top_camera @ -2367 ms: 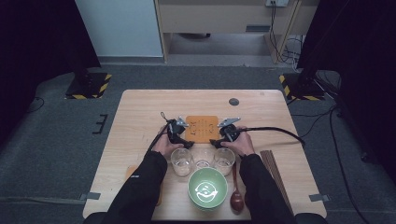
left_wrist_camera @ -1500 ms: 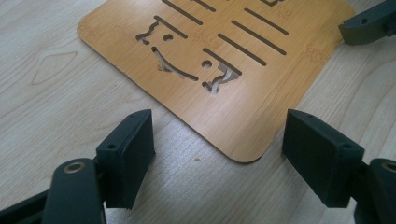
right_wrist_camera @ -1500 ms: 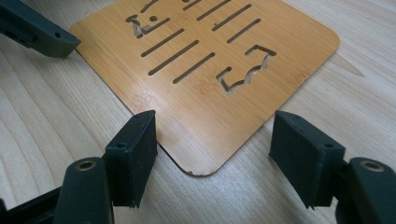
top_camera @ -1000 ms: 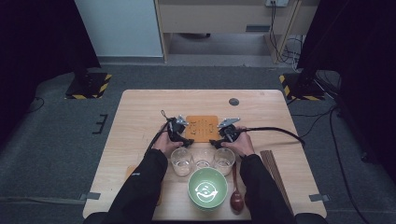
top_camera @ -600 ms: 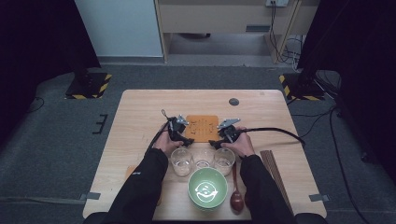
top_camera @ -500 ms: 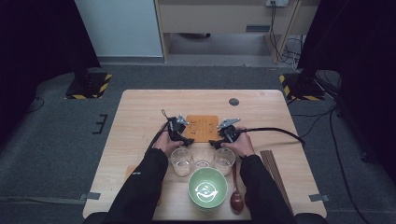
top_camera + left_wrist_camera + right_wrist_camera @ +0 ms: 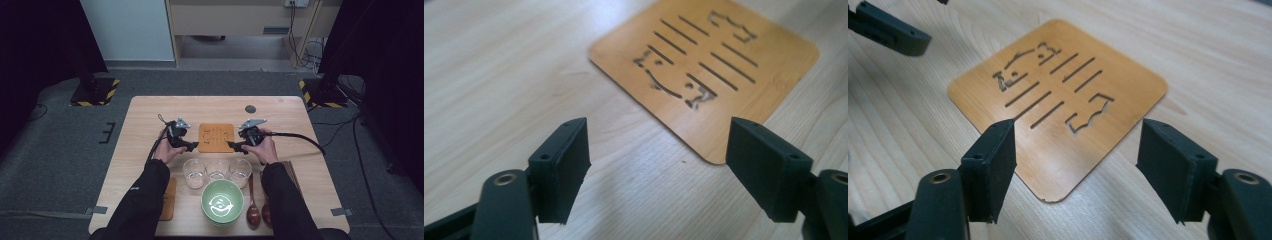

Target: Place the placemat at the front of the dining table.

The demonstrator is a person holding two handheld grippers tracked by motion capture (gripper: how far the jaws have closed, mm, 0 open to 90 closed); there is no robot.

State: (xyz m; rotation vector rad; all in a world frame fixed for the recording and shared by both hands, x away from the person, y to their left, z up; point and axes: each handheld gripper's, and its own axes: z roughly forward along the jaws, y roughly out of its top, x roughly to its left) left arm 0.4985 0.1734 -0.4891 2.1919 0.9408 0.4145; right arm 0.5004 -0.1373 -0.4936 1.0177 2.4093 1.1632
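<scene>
1. Wooden table (image 7: 145, 115), light grain. Near edge: three clear glasses (image 7: 217, 170) in a row, green bowl (image 7: 222, 201) just below them, two dark wooden spoons (image 7: 253, 210) to the bowl's right, a brown flat piece (image 7: 168, 197) to its left. Small dark round disc (image 7: 250, 108) near the far edge, well apart from the rest.
2. Nothing lies between the grippers and the trivet; glasses sit near, on the person's side.
3. Wooden trivet (image 7: 216, 137): orange-brown, square with rounded corners, flat on the table at its middle, between the two grippers. Cut-out parallel slots and small animal-like shapes (image 7: 704, 65) (image 7: 1058, 97).
4. Left gripper (image 7: 192, 146): just beside the trivet's left edge, jaws pointing toward it, wide apart, nothing between them. In the left gripper view the trivet's corner lies ahead of the jaws, not touched.
5. Right gripper (image 7: 231, 145): just beside the trivet's right edge, jaws wide and just been opening further; in the right gripper view the trivet's near corner sits between and below the pads, not pressed.
6. Both forearms in dark sleeves come in from the near edge, hands wrapped around the gripper bodies, cables trailing outward.
</scene>
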